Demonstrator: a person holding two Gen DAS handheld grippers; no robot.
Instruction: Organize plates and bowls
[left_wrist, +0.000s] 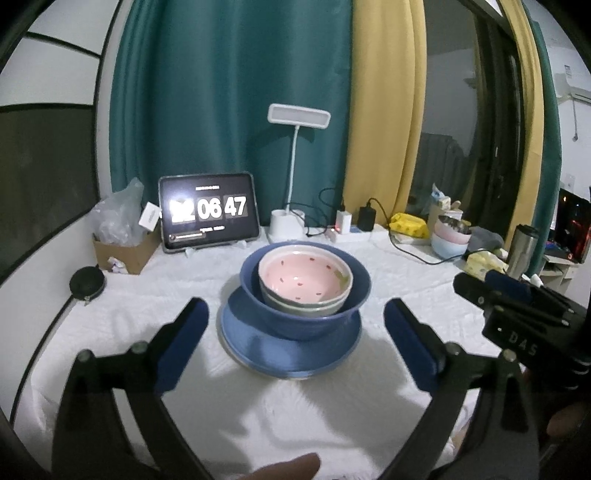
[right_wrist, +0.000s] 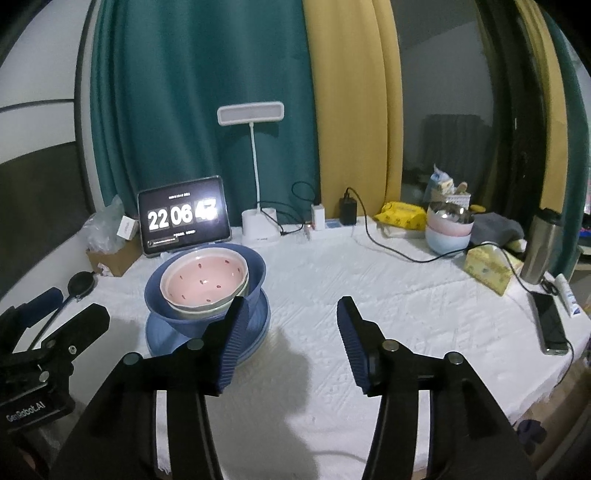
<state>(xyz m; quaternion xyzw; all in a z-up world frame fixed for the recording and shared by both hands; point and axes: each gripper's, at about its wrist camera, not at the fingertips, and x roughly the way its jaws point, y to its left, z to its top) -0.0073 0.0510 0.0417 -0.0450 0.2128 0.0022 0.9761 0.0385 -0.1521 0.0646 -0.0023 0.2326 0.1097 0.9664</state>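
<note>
A stack stands mid-table on the white cloth: blue plates at the bottom, a deep blue bowl on them, and a pink speckled bowl nested inside on a pale green one. My left gripper is open, its blue pads wide apart in front of the stack and touching nothing. My right gripper is also open with nothing between its pads. It hangs over bare cloth to the right of the stack, whose plates' right edge is hidden by its left finger.
Along the back stand a tablet clock, a white desk lamp, chargers with cables and a cardboard box. At the right are pastel bowls, a tissue box, a steel tumbler and a phone.
</note>
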